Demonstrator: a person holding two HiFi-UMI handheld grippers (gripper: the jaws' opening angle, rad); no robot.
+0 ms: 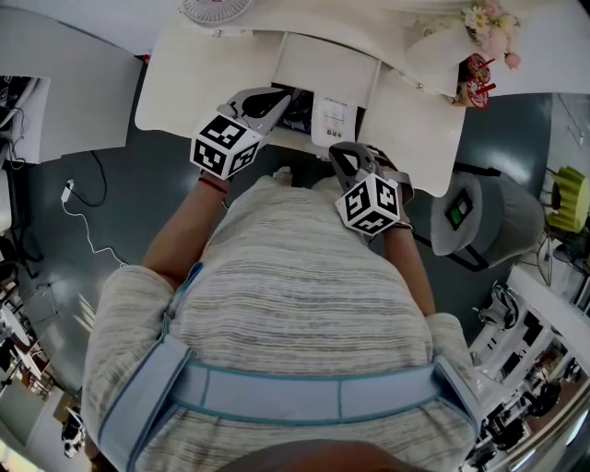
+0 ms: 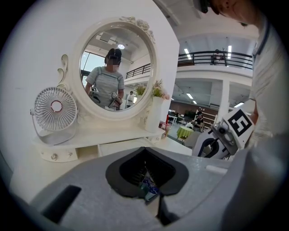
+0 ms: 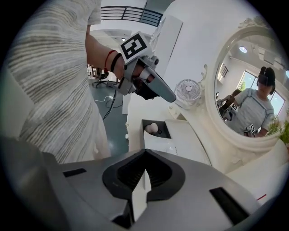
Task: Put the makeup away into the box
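Observation:
A white box (image 1: 324, 69) stands open on the white dressing table (image 1: 184, 83). Its dark compartment (image 3: 156, 130) holds a pale round sponge (image 3: 151, 128) and some blue-toned makeup (image 1: 297, 113). My left gripper (image 1: 281, 95) hovers over that compartment's left edge with its jaws shut. Through the slit between them a bit of blue packaging (image 2: 148, 187) shows below. My right gripper (image 1: 339, 150) is near the table's front edge, just right of the box. It is shut with nothing in it, and only white table shows through its slit (image 3: 140, 194).
A round mirror (image 2: 118, 67) and a small white fan (image 2: 56, 108) stand at the back of the table. A vase of flowers (image 1: 489, 28) is at the right end. A grey chair (image 1: 479, 217) stands right of the table. A cable (image 1: 83, 217) lies on the floor at left.

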